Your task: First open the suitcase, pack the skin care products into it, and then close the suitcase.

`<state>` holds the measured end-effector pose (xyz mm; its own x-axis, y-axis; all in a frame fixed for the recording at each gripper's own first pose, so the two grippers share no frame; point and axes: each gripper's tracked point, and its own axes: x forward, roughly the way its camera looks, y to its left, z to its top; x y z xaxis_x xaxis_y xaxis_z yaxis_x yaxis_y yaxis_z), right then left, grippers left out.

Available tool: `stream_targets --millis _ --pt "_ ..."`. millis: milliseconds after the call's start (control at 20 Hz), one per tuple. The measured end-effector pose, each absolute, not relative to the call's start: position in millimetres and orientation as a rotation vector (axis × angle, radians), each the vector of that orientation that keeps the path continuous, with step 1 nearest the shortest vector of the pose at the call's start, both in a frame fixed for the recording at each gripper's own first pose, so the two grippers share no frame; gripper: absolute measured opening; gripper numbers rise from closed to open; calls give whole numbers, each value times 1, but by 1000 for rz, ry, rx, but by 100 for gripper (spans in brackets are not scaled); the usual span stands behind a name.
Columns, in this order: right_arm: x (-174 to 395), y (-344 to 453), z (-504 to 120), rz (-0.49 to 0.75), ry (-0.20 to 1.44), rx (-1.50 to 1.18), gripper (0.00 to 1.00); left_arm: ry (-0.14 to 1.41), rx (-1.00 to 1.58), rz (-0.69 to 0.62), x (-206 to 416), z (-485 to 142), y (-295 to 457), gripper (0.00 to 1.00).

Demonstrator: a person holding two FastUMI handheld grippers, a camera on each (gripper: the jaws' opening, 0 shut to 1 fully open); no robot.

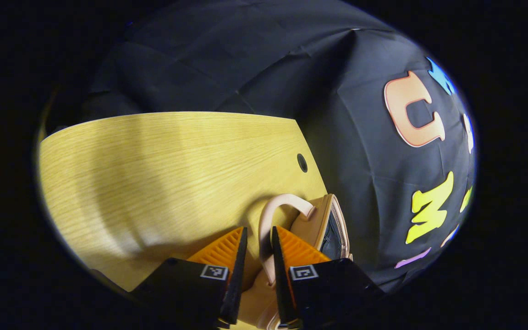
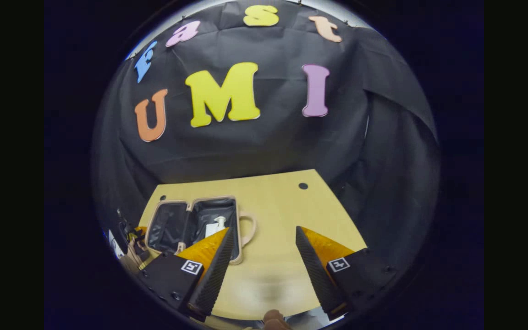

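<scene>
Meanwhile left tool (image 1: 259, 245) nearly closed around suitcase (image 2: 190, 224) handle (image 1: 271, 220); right tool (image 2: 264, 252) wide open, empty.

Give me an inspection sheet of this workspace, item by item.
Surface: light wooden table with small round holes near its far edge.
Job's things: beige suitcase lying open on the table, dark lining showing; a white skin care bottle lies in one half. Its handle faces the middle of the table.
Clutter: nothing seen.
Grippers: left hand-held gripper has its fingers on either side of the suitcase handle, a narrow gap between them; whether they press on it cannot be told. Right hand-held gripper is open and empty over the table.
Cables: nothing seen.
Surroundings: black cloth booth wall behind the table.
</scene>
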<state>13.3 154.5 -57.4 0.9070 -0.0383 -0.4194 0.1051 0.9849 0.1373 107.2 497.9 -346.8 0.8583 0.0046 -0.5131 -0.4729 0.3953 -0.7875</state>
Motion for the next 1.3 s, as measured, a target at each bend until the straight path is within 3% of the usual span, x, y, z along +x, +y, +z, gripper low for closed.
stream_targets --millis 50,100,350,800,1300 --pt "11 150 -54 -79 417 149 81 485 -1109 333 109 -347 498 23" --pt "9 144 -54 -87 405 136 81 492 -1080 354 109 -346 499 18" --pt "1 120 -43 -76 356 167 81 536 -793 394 110 -320 499 9" --pt "-1 94 -32 13 308 212 81 442 -348 449 119 -209 482 7" --pt "17 84 -31 154 309 173 81 281 -121 385 128 -103 406 6"
